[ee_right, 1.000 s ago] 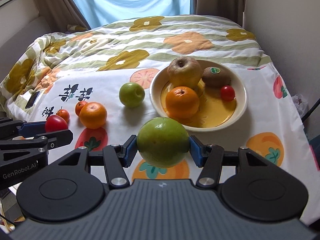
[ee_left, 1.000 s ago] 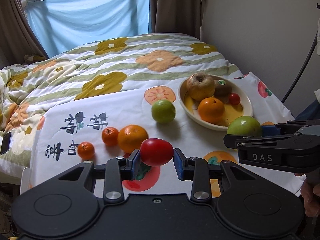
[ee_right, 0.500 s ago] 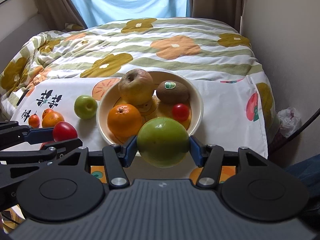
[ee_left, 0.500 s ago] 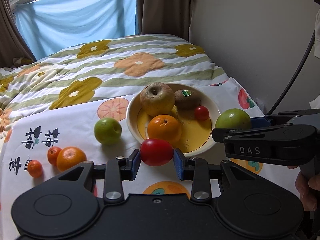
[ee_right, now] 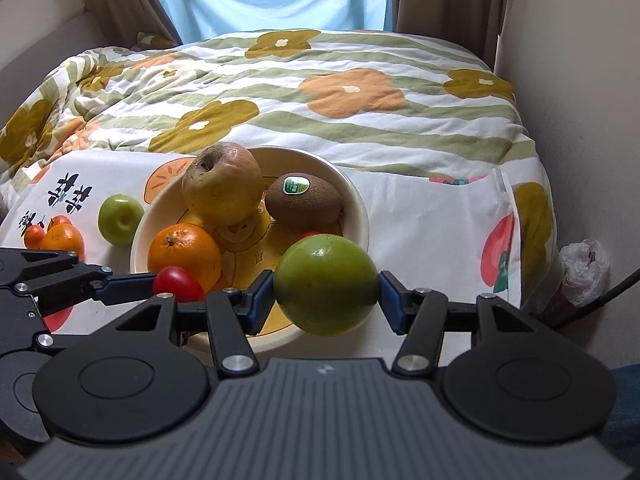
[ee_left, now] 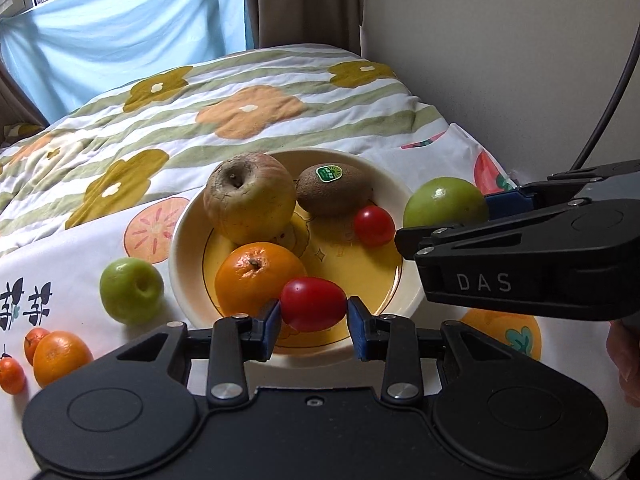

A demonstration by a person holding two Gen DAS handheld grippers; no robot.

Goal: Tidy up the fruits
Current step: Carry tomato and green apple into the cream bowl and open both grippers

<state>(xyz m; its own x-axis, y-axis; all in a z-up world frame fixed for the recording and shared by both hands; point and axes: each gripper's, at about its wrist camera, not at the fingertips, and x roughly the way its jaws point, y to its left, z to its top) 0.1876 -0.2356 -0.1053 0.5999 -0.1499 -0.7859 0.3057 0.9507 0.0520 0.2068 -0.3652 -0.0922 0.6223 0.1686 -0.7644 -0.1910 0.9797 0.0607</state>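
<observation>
My left gripper is shut on a red tomato and holds it over the near rim of the cream bowl. My right gripper is shut on a large green apple and holds it over the bowl's near right rim. The bowl holds a big yellowish apple, a kiwi, an orange and a small red tomato. A smaller green apple lies on the cloth left of the bowl.
An orange and two small tangerines lie on the white printed cloth at the far left. A flowered quilt covers the bed behind. A wall stands close on the right, with a cable beside it.
Both grippers have moved right and forward with their fruit, from over the cloth to over the bowl's near rim. The bowl now looks closer and larger.
</observation>
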